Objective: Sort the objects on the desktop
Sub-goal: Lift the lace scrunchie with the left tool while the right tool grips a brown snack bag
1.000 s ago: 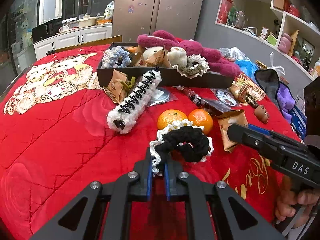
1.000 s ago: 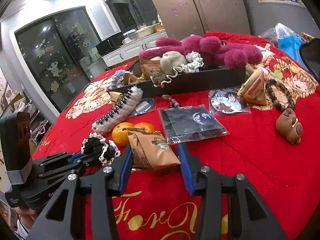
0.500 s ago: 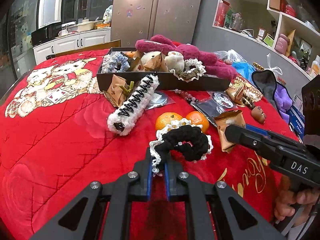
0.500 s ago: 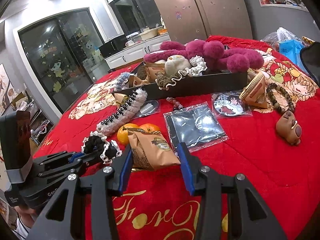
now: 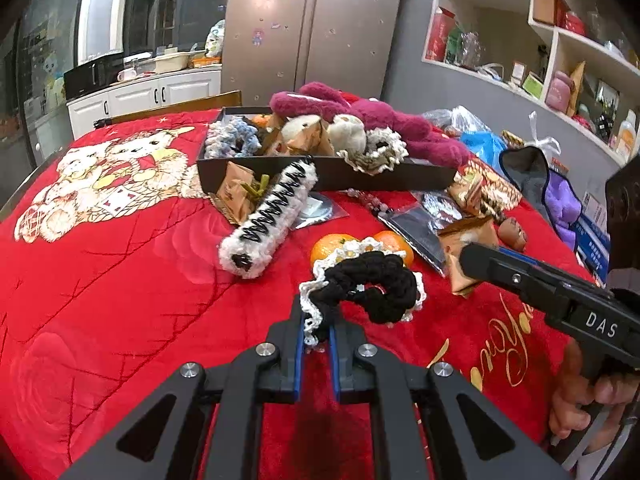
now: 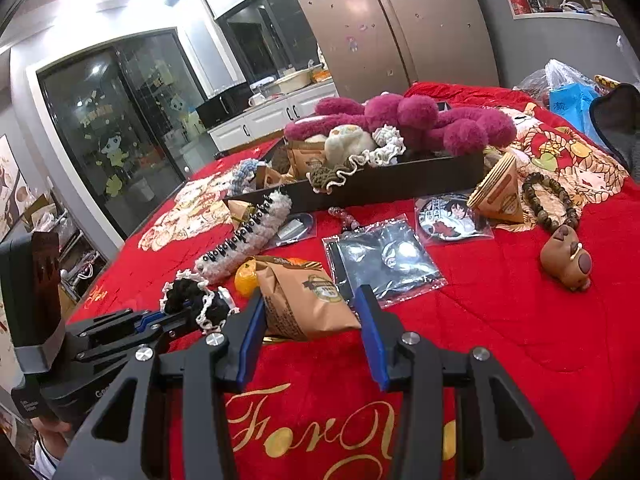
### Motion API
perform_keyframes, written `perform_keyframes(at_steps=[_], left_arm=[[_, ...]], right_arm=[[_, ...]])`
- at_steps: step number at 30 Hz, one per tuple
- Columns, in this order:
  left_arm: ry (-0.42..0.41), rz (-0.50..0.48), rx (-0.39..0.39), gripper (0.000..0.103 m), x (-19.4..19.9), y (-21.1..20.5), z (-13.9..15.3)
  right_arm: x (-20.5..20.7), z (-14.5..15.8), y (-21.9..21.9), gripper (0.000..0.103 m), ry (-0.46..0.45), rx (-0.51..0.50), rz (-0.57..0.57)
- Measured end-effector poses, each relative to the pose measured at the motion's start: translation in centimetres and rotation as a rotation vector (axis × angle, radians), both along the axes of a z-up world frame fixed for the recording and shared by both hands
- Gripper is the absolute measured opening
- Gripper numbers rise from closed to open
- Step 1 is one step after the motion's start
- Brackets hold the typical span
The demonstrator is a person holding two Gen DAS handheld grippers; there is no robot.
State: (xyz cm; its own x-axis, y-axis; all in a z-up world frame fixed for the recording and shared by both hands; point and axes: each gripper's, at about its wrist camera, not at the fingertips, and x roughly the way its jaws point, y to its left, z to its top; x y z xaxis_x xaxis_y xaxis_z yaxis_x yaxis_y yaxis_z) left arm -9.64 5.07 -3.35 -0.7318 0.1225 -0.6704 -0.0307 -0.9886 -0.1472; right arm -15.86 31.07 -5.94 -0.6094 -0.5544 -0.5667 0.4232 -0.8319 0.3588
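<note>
Left wrist cam first. The left gripper is clamped down on the black scrunchie, the one with the white lace edge. Its pads pinch the near end, and the rest of the loop curls up and away past the fingertips, over the red blanket. Using the black tray as the anchor: the scrunchie sits on the near side of it, with two oranges in between, just behind the scrunchie. The fuzzy white-and-black hair clip leans against the tray's front wall, off to the scrunchie's left. The right gripper pokes in from the right, its tip against a brown paper packet.

Right wrist cam now. The right gripper has that brown paper packet sitting between its blue-lined fingers, both pads look pressed to the packet's sides, so it's gripping it. The packet lies well in front of the tray, with a clear plastic pouch just to its right. The left gripper shows at the left with the scrunchie in its jaws, and a brown animal figurine sits off near the tray's right end.
</note>
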Motion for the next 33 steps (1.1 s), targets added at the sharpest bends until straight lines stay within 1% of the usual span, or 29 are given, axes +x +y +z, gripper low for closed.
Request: perform_keyframes(at_steps=[5, 7, 11, 15, 20, 24, 30, 33], left_arm=[[0.011, 0.017, 0.056, 0.009, 0.2, -1.1, 0.3], [0.02, 0.012, 0.064, 0.009, 0.3, -1.2, 0.5], [0.036, -0.007, 0.096, 0.009, 0.7, -1.3, 0.9], [0.042, -0.001, 0.091, 0.009, 0.8, -1.4, 1.3], [0.056, -0.004, 0.086, 0.009, 1.1, -1.5, 2.2], [0.083, -0.019, 0.07, 0.009, 1.4, -1.5, 4.1], [0.14, -0.018, 0.006, 0.01, 0.6, -1.6, 8.2], [0.158, -0.013, -0.009, 0.01, -0.2, -1.8, 10.3]], right_arm=[[0.7, 0.6, -0.2, 0.045, 0.044, 0.015, -0.005], [0.9, 0.8, -0.3, 0.045, 0.056, 0.026, -0.012], [1.2, 0.9, 0.3, 0.045, 0.047, -0.005, -0.036], [1.7, 1.5, 0.9, 0.045, 0.047, -0.024, -0.058], [2.4, 3.3, 0.8, 0.045, 0.088, -0.014, -0.059], [2.9, 5.2, 0.1, 0.045, 0.131, -0.007, -0.046], [2.9, 9.0, -1.6, 0.045, 0.199, -0.002, -0.016], [2.8, 10.9, -2.5, 0.045, 0.225, -0.002, -0.003]])
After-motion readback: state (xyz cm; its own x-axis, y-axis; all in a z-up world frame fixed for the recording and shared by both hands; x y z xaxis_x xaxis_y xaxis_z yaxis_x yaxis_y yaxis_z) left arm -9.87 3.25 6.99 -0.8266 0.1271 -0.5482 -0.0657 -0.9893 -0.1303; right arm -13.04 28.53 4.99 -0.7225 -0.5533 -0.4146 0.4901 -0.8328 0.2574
